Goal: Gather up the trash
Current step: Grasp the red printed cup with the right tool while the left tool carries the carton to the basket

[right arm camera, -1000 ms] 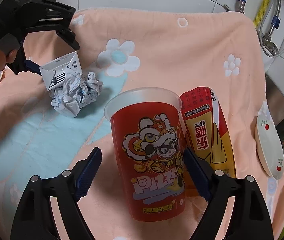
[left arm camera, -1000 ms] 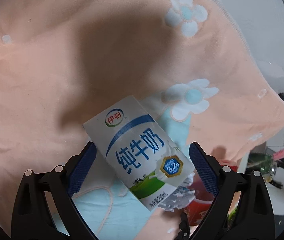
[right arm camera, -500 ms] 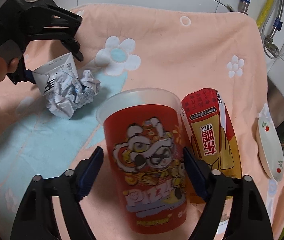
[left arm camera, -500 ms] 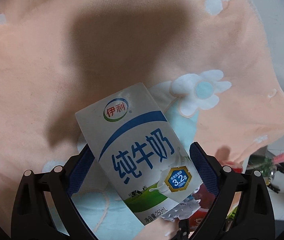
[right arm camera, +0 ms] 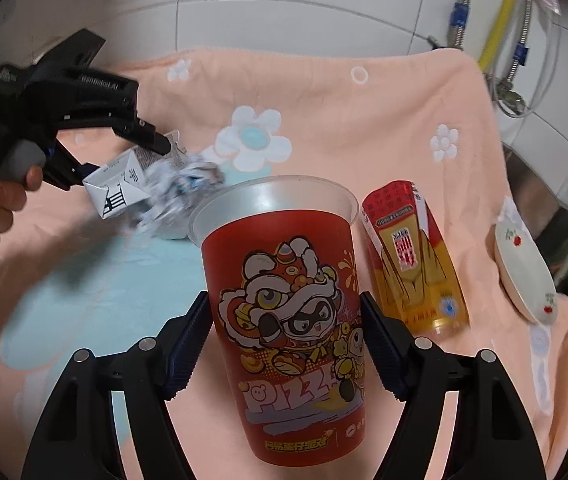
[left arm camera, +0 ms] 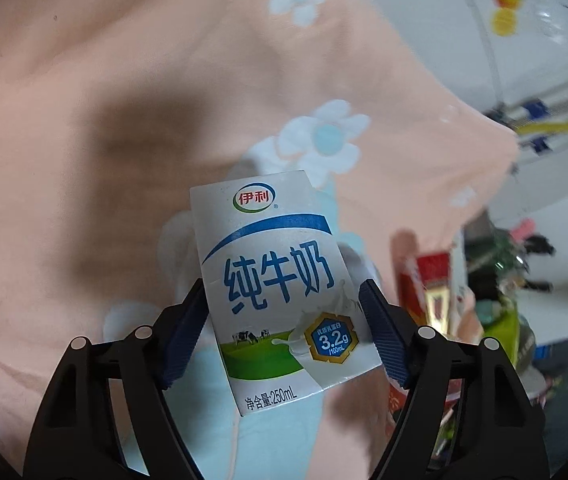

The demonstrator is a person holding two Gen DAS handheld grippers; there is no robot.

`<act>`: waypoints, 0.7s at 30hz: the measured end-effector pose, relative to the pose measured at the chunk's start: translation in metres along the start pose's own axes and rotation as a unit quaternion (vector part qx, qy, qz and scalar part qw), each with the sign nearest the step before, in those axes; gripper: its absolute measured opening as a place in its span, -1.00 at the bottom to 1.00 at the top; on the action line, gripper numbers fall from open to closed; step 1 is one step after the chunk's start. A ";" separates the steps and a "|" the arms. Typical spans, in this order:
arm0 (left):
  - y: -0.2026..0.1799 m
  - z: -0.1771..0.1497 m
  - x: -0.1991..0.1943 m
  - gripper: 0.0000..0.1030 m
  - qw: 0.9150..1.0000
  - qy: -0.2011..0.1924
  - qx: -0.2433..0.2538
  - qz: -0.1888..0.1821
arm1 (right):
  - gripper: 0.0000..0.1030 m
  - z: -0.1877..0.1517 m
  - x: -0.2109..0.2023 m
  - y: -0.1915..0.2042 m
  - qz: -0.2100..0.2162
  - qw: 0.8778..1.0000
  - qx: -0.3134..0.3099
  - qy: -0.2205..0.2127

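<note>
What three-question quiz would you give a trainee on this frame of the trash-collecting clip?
1. True or false: the milk carton sits between the pads of the left gripper.
2. What lies on the towel right beside the red cup in the right gripper? A) a red and yellow snack box B) a spoon C) a banana
3. Fill in: in the right wrist view, a crumpled ___ wad lies by the carton.

Key: 1 true; the jaws are closing on it. 2 A, the snack box. 3 paper, the paper wad.
</note>
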State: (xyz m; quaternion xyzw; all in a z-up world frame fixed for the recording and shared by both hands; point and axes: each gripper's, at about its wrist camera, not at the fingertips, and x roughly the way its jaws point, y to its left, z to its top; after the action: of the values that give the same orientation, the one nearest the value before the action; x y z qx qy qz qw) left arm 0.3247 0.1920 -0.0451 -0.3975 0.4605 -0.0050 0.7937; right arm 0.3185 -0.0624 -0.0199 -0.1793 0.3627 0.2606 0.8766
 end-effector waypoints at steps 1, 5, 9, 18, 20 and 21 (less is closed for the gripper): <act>-0.002 -0.005 -0.004 0.44 1.000 -0.002 0.009 -0.004 | 0.36 -0.004 -0.007 0.002 -0.001 1.000 0.005 -0.003; -0.013 -0.023 -0.022 0.44 0.998 -0.012 0.055 -0.021 | 0.36 -0.017 -0.032 0.005 0.001 1.000 0.025 -0.014; -0.029 -0.053 -0.037 0.44 0.994 -0.013 0.100 -0.039 | 0.36 -0.038 -0.061 0.006 0.000 0.998 0.053 -0.022; -0.074 -0.123 -0.064 0.44 0.979 -0.014 0.182 -0.088 | 0.36 -0.095 -0.129 -0.001 -0.035 0.993 0.101 -0.041; -0.082 -0.139 -0.067 0.44 0.975 -0.010 0.194 -0.104 | 0.36 -0.112 -0.143 -0.004 -0.042 0.991 0.116 -0.042; -0.086 -0.146 -0.068 0.43 0.974 -0.009 0.200 -0.107 | 0.36 -0.120 -0.149 -0.005 -0.046 0.990 0.123 -0.041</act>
State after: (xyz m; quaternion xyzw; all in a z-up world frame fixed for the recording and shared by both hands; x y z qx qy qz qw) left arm 0.2089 0.0679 0.0213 -0.2776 0.3978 -0.1778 0.8562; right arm 0.1667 -0.1758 0.0083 -0.0757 0.3472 0.1807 0.9171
